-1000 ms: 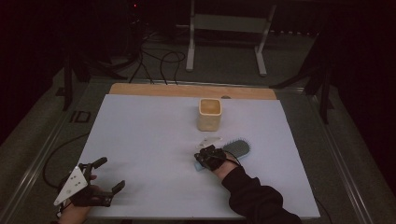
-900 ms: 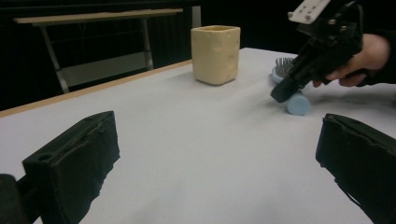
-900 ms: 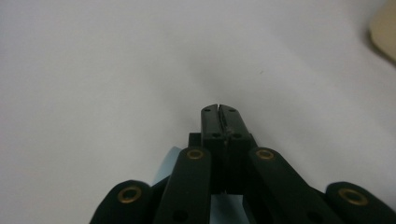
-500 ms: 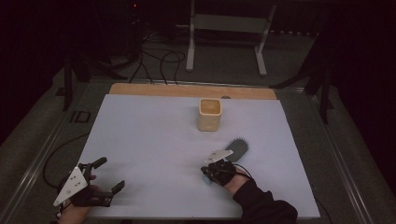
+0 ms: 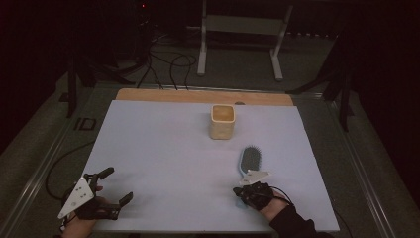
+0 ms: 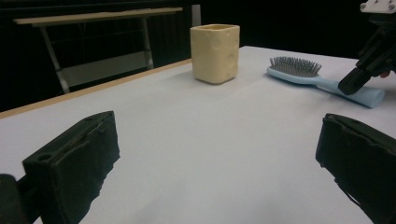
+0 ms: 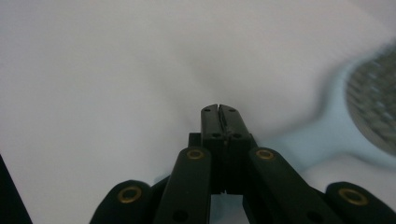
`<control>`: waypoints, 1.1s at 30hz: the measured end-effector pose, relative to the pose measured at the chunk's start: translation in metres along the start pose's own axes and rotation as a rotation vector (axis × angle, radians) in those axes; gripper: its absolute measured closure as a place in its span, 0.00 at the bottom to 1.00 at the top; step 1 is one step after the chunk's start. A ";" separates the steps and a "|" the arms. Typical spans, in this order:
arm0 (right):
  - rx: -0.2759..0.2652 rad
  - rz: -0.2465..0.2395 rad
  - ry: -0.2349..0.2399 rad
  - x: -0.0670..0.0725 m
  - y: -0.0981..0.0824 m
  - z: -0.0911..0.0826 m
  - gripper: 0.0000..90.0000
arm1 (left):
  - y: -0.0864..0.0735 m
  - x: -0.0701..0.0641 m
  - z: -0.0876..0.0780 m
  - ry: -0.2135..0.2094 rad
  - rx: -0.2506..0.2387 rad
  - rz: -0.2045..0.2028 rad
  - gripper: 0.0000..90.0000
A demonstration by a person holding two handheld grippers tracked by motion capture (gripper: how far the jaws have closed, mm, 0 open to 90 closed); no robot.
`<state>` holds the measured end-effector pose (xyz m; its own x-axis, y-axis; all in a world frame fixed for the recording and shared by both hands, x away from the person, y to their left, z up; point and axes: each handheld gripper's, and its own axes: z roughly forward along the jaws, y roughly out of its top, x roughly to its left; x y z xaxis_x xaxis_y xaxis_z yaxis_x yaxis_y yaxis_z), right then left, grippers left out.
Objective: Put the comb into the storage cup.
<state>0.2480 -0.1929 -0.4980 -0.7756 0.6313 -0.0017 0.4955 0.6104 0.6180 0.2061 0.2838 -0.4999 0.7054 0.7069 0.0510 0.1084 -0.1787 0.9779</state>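
1. The table is covered by a pale sheet, with a strip of bare wood along its far edge.

2. The cup is a cream, squarish one that stands upright near the far middle of the table, well apart from both grippers. In the left gripper view it has shallow dimples on its sides.

3. The hairbrush lies flat on the table, right of centre and nearer the person than the cup. Its long axis runs roughly from far to near: the dark bristle head points away toward the cup, and the light blue handle points back toward the person. The bristles face up.

4. The left gripper rests at the near left corner of the table. Its jaws stand wide apart with nothing between them.

5. The right gripper sits at the near end of the hairbrush, just over the handle. Its jaws are pressed together with no gap and grip nothing; in the blurred right gripper view the handle seems to lie just beside the tips rather than between them.
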 end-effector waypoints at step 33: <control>0.037 0.095 -0.158 -0.054 -0.048 -0.041 1.00 | 0.000 0.000 0.001 0.002 0.006 -0.004 0.00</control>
<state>0.2502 -0.2761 -0.4951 -0.6553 0.7521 -0.0699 0.5795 0.5599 0.5922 0.2070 0.2836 -0.5005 0.7038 0.7088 0.0475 0.1151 -0.1797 0.9770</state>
